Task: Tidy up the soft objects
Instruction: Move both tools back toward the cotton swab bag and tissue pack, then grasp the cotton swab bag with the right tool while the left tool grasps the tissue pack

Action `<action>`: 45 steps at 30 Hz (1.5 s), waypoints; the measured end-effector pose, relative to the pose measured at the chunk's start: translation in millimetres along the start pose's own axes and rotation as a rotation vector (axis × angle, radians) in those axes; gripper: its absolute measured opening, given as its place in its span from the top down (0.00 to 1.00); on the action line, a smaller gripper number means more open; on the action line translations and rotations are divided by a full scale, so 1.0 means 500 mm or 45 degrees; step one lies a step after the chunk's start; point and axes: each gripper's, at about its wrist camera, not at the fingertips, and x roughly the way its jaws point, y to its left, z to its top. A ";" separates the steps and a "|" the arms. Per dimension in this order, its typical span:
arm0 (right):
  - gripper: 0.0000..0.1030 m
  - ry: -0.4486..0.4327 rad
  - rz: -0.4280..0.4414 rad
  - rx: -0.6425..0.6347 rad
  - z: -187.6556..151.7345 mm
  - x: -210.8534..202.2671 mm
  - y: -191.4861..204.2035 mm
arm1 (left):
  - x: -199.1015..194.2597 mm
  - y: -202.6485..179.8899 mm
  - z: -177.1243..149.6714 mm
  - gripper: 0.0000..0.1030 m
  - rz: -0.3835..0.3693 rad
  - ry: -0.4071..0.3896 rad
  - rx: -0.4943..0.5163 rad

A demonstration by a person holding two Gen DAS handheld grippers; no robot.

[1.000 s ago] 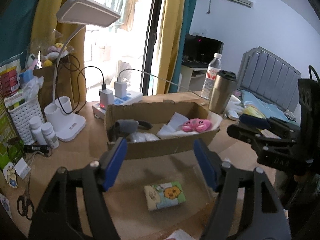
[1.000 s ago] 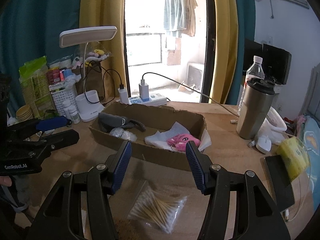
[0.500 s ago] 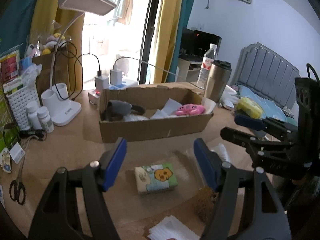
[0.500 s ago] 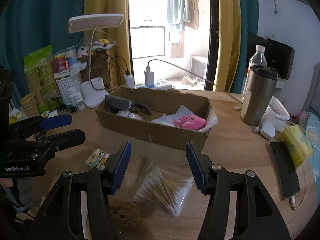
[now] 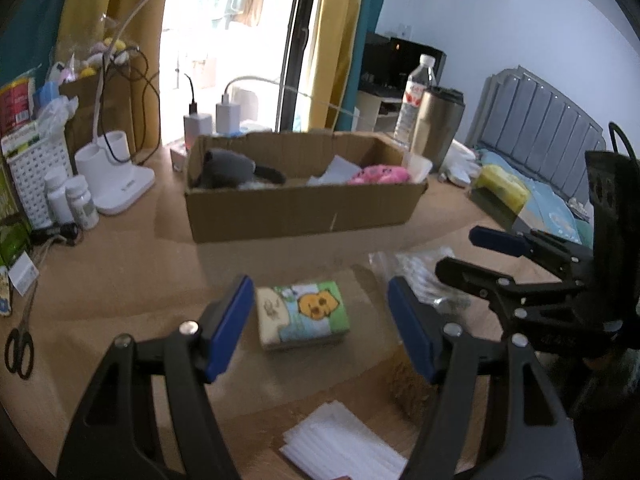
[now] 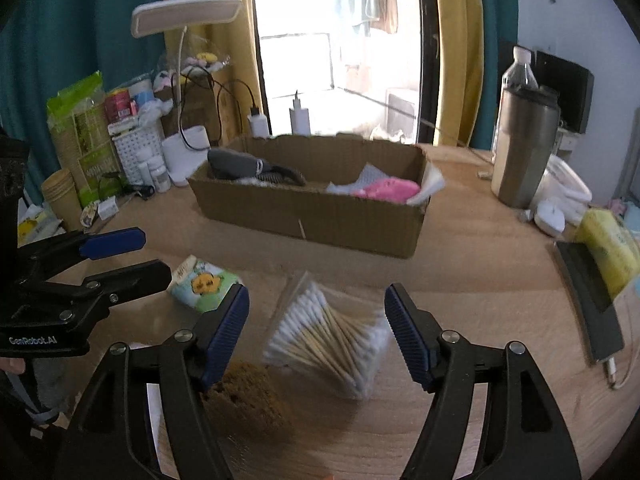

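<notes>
My left gripper (image 5: 320, 328) is open and empty, its jaws on either side of a small tissue pack with a cartoon print (image 5: 302, 314), also in the right wrist view (image 6: 204, 282). My right gripper (image 6: 316, 336) is open and empty above a clear bag of cotton swabs (image 6: 332, 336), with a brown sponge (image 6: 248, 396) by its left finger. A cardboard box (image 5: 304, 204) behind holds a pink plush (image 5: 378, 174), a grey soft item (image 5: 228, 168) and white paper.
A white pad stack (image 5: 344, 444) lies near the table's front. A desk lamp base (image 5: 120, 184), pill bottles (image 5: 72, 204) and scissors (image 5: 18, 344) are at the left. A steel tumbler (image 6: 520, 152), a phone (image 6: 588, 296) and a yellow pack (image 6: 612, 244) are at the right.
Both grippers have pulled back from the box and dropped lower. The tissue pack now sits between my left jaws, and the cotton swab bag between my right jaws.
</notes>
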 end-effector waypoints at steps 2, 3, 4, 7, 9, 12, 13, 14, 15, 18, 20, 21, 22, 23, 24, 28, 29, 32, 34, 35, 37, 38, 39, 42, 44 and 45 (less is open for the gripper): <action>0.29 0.015 0.005 0.009 -0.006 0.008 -0.006 | 0.009 0.000 -0.008 0.31 0.002 0.017 -0.005; 0.29 0.023 0.007 0.015 -0.009 0.012 -0.010 | 0.013 0.000 -0.011 0.31 0.003 0.025 -0.009; 0.29 0.032 0.008 0.019 -0.011 0.016 -0.013 | 0.017 0.000 -0.014 0.31 0.004 0.034 -0.012; 0.29 0.051 0.013 0.034 -0.015 0.027 -0.022 | 0.031 0.000 -0.020 0.31 0.006 0.057 -0.019; 0.28 0.064 0.018 0.048 -0.016 0.034 -0.028 | 0.040 0.001 -0.022 0.31 0.007 0.069 -0.022; 0.25 0.085 0.026 0.078 -0.017 0.048 -0.038 | 0.051 0.005 -0.022 0.31 0.010 0.085 -0.029; 0.22 0.091 0.030 0.086 -0.018 0.052 -0.040 | 0.054 0.006 -0.021 0.31 0.011 0.090 -0.032; 0.21 0.096 0.035 0.091 -0.018 0.054 -0.042 | 0.059 0.007 -0.021 0.31 0.013 0.098 -0.037; 0.21 0.100 0.037 0.096 -0.019 0.057 -0.043 | 0.062 0.008 -0.021 0.31 0.014 0.104 -0.039; 0.21 0.113 0.035 0.098 -0.019 0.065 -0.045 | 0.072 0.012 -0.020 0.31 0.017 0.121 -0.048; 0.21 0.127 0.041 0.102 -0.019 0.072 -0.046 | 0.079 0.014 -0.019 0.31 0.020 0.135 -0.055; 0.21 0.142 0.050 0.107 -0.018 0.075 -0.046 | 0.082 0.014 -0.020 0.31 0.022 0.141 -0.058; 0.21 0.149 0.057 0.110 -0.018 0.078 -0.046 | 0.085 0.015 -0.019 0.31 0.028 0.145 -0.060; 0.21 0.151 0.060 0.110 -0.017 0.079 -0.046 | 0.088 0.016 -0.019 0.31 0.032 0.148 -0.060; 0.21 0.154 0.061 0.110 -0.016 0.081 -0.046 | 0.090 0.015 -0.018 0.31 0.034 0.151 -0.059; 0.21 0.175 0.072 0.105 -0.013 0.090 -0.044 | 0.104 0.015 -0.014 0.31 0.045 0.181 -0.055; 0.21 0.183 0.076 0.104 -0.012 0.093 -0.043 | 0.110 0.016 -0.015 0.31 0.048 0.198 -0.057; 0.21 0.201 0.082 0.100 -0.012 0.099 -0.041 | 0.125 0.018 -0.020 0.31 0.055 0.241 -0.066; 0.21 0.213 0.089 0.103 -0.012 0.102 -0.042 | 0.133 0.017 -0.022 0.31 0.057 0.260 -0.069; 0.21 0.218 0.093 0.111 -0.013 0.104 -0.044 | 0.134 0.017 -0.023 0.31 0.060 0.258 -0.066; 0.21 0.227 0.097 0.128 -0.013 0.107 -0.047 | 0.137 0.015 -0.022 0.31 0.063 0.262 -0.062; 0.21 0.227 0.099 0.129 -0.013 0.107 -0.048 | 0.139 0.014 -0.021 0.31 0.066 0.262 -0.059; 0.21 0.229 0.097 0.124 -0.014 0.107 -0.047 | 0.140 0.013 -0.020 0.31 0.069 0.263 -0.055; 0.23 0.235 0.090 0.099 -0.013 0.108 -0.038 | 0.144 0.007 -0.019 0.31 0.078 0.259 -0.045; 0.26 0.238 0.091 0.080 -0.013 0.109 -0.032 | 0.144 0.005 -0.020 0.31 0.083 0.256 -0.037; 0.26 0.239 0.093 0.076 -0.013 0.109 -0.031 | 0.144 0.004 -0.020 0.32 0.079 0.257 -0.032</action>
